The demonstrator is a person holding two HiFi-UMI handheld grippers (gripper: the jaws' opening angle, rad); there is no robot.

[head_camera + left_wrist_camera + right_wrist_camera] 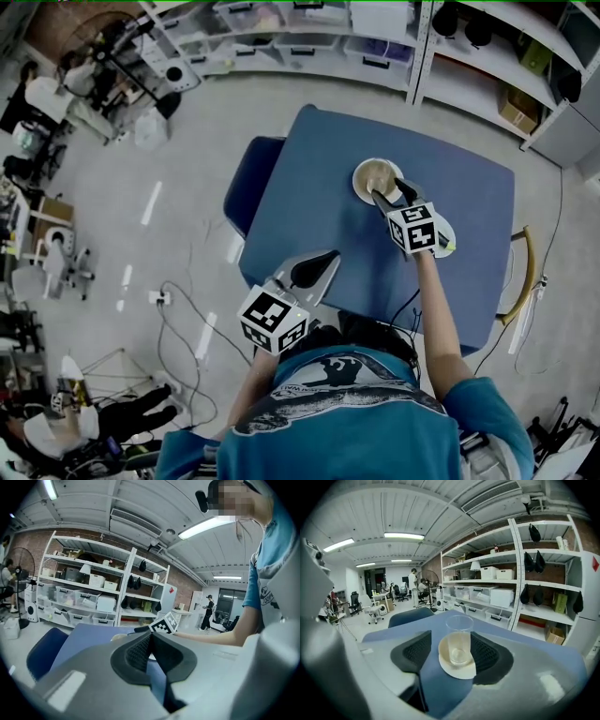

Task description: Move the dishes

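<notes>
Nothing looks moved so far: the glass (459, 637) on its saucer (458, 670) stands toward the table's (469, 253) far side between the right gripper's (387, 190) parted, unpressing jaws, while the left gripper (319, 265), clenched empty, hangs over the table's near edge

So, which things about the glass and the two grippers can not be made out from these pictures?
- Head view: the glass is too small to show whether it holds liquid; the right gripper covers part of it.
- Right gripper view: whether the right jaw touches the glass is unclear.
- Left gripper view: the left gripper itself hides the glass and most of the table.
</notes>
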